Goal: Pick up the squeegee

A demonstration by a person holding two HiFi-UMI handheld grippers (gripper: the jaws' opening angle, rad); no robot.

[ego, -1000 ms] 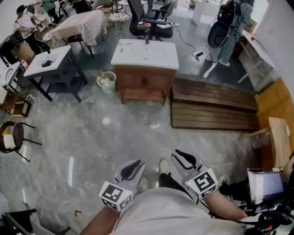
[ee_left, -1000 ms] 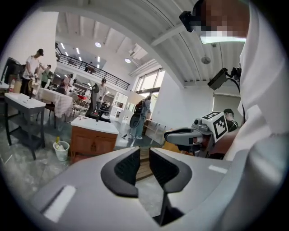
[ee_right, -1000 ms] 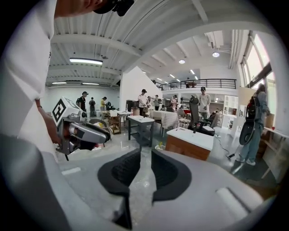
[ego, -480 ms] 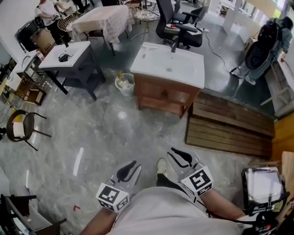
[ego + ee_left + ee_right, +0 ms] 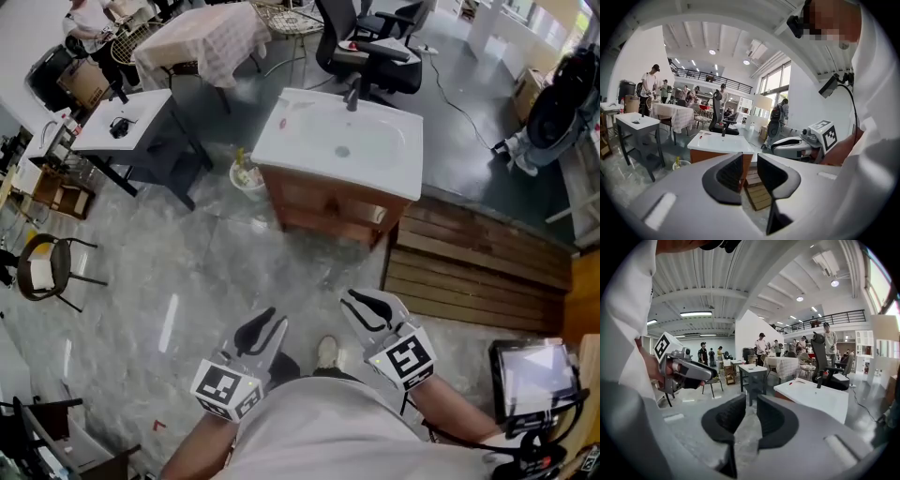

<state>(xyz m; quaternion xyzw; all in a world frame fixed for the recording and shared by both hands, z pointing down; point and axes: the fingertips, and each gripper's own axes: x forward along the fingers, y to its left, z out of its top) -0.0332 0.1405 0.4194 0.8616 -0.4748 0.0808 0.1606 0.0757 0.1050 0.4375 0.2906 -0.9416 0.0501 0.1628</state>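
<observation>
A white sink top (image 5: 309, 141) with a dark tap (image 5: 353, 94) sits on a wooden cabinet (image 5: 323, 206) ahead of me. A small red thing (image 5: 286, 106) lies near the top's far left corner; I cannot make out a squeegee for certain. My left gripper (image 5: 267, 330) and right gripper (image 5: 361, 305) are held side by side low over the floor, well short of the cabinet. In the left gripper view the left gripper (image 5: 750, 165) has its jaws opening with nothing between them. The right gripper (image 5: 751, 417) shows a narrow empty gap.
A waste bin (image 5: 246, 175) stands left of the cabinet, a slatted wooden platform (image 5: 478, 272) to its right. A white table (image 5: 122, 127) and a black chair (image 5: 42, 272) are at left, an office chair (image 5: 375, 52) behind the sink. A tablet (image 5: 530, 370) is at lower right. People stand far back.
The sink cabinet has come closer and larger in the head view as both grippers moved forward together. The left jaws look slightly wider apart.
</observation>
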